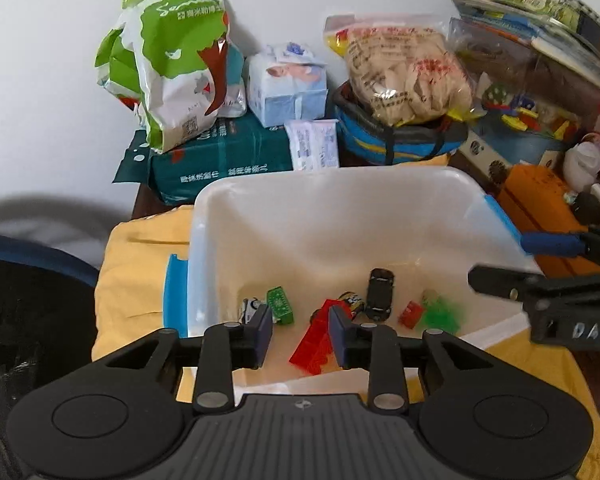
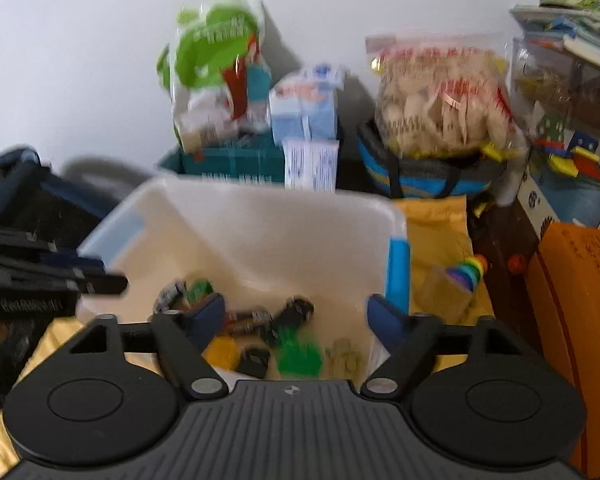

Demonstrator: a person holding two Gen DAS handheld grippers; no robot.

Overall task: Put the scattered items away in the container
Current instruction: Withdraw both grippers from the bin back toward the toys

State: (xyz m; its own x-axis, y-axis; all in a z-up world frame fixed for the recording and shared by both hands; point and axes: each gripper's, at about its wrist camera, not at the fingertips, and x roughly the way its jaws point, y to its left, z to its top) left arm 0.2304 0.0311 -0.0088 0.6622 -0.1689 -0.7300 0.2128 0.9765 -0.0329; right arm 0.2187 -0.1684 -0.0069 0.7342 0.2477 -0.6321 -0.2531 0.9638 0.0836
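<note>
Holding 2 grippers over 1 bin (image 1: 328, 184), 1 black toy car (image 1: 380, 290) inside

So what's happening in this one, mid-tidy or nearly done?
Mid-tidy. Both the left hand-held gripper and the right hand-held gripper hover open over the white bin, nothing between their pads. Small toys already lie inside: a black car, green block, red blocks. A rainbow toy sits outside on the yellow cloth.

container (image 1: 332, 200) white, blue handles | cloth (image 1: 140, 264) yellow | toy car (image 1: 380, 292) black | brick (image 1: 280, 305) green | block (image 1: 316, 340) clear red | stacking toy (image 2: 470, 272) rainbow-striped | bag (image 1: 172, 60) green-and-white | box (image 1: 540, 204) orange
</note>
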